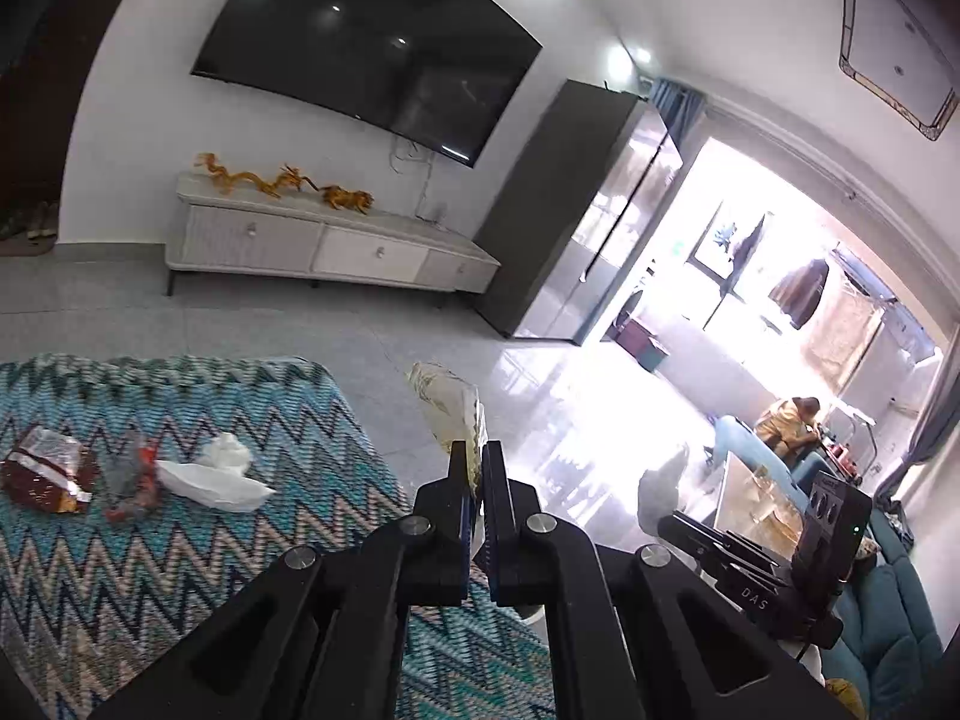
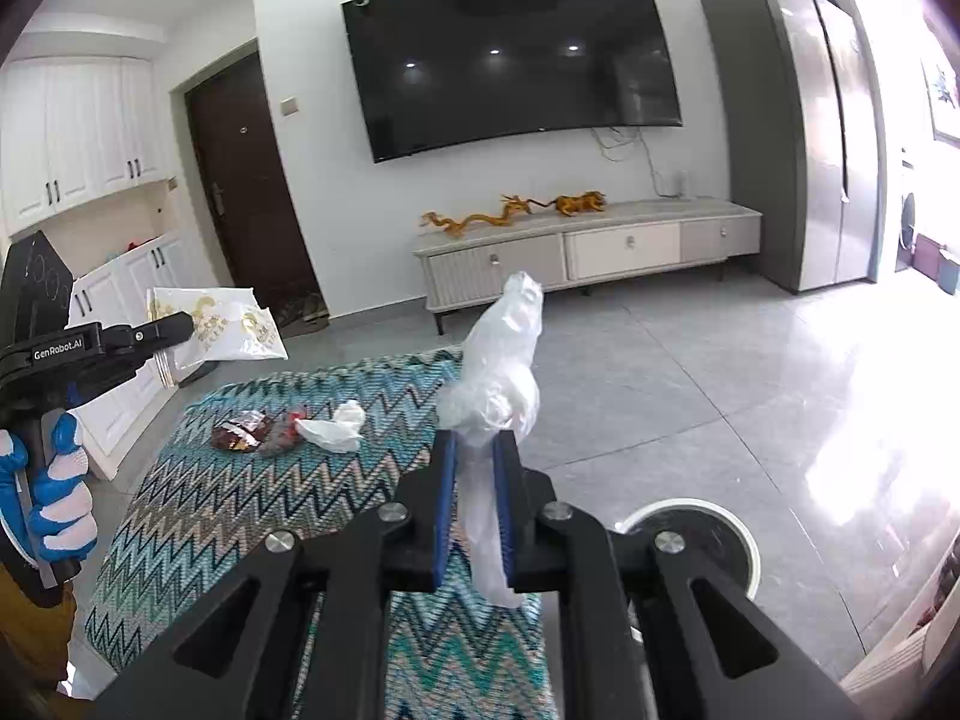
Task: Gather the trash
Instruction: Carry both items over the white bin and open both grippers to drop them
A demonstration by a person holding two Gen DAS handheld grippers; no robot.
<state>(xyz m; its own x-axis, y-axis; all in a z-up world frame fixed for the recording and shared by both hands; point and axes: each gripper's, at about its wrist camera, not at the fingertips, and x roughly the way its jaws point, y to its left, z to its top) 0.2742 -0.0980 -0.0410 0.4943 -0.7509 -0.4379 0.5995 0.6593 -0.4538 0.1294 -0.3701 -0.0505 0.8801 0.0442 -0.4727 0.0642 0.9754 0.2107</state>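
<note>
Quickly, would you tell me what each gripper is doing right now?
Left gripper: shut on the gold-printed bag.
Right gripper: shut on the white plastic wrap.

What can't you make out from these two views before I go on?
- Left wrist view: the printed bag in the left hand-held gripper shows edge-on; its opening is hidden.
- Right wrist view: the round bin is largely behind the right hand-held gripper, so its contents are hidden.
- Both views: the wrappers on the rug are too small to identify.
- Left wrist view: window glare washes out the floor.
</note>
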